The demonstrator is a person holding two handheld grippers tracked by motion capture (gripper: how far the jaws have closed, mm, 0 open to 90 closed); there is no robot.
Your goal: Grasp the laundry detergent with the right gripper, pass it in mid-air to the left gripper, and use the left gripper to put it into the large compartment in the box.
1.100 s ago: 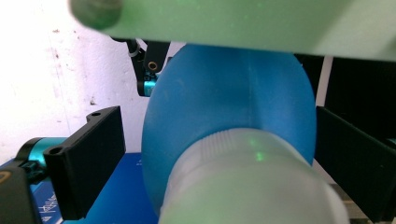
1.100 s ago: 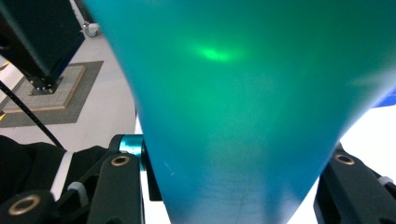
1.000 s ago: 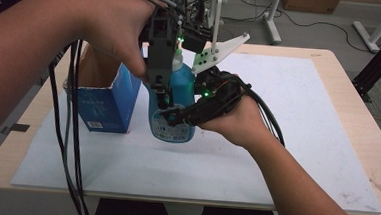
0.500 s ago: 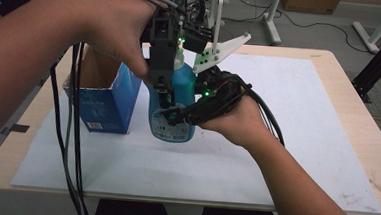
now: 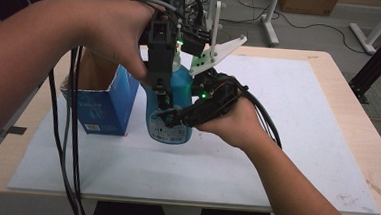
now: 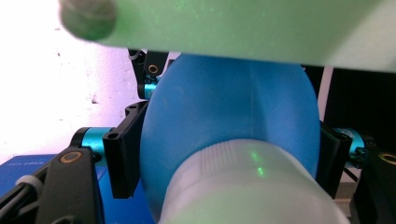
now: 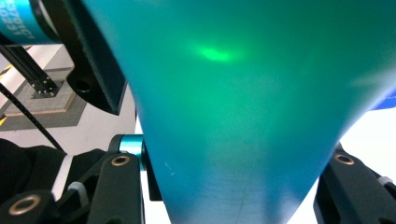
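Left gripper comes down from above over the blue bottle; its jaws have just been closing around the white cap and, in the left gripper view, sit against the bottle's shoulders. At its left an open blue box stands near the worktop's left edge. Right gripper is clamped on the bottle's body from the side, holding it upright near the worktop's middle. Risk: squeezing the soft body hard while the cap is worked could tilt the bottle against the box.
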